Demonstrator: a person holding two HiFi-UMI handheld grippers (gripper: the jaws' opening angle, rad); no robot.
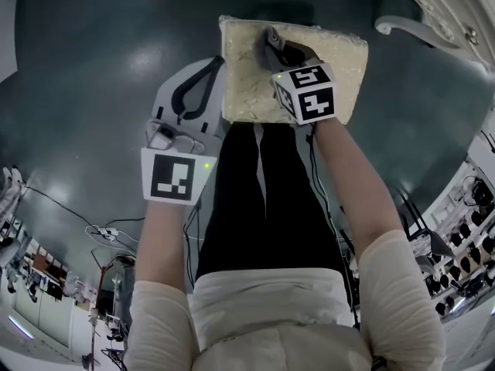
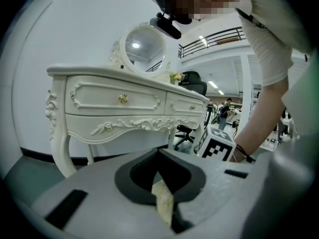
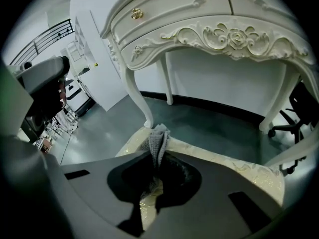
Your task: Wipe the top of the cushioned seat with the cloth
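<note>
Head view: the right claw [image 1: 275, 41] sits over the cushioned seat [image 1: 344, 60], a squarish pad of cream brocade. The left claw [image 1: 218, 62] lies at the seat's left edge.

Left gripper view: the jaws meet tip to tip with nothing visibly pinched, and cream fabric shows through the slit.

Right gripper view: the jaws are clamped on the cloth [image 3: 158, 139], which is grey, knitted and bunched upright.
</note>
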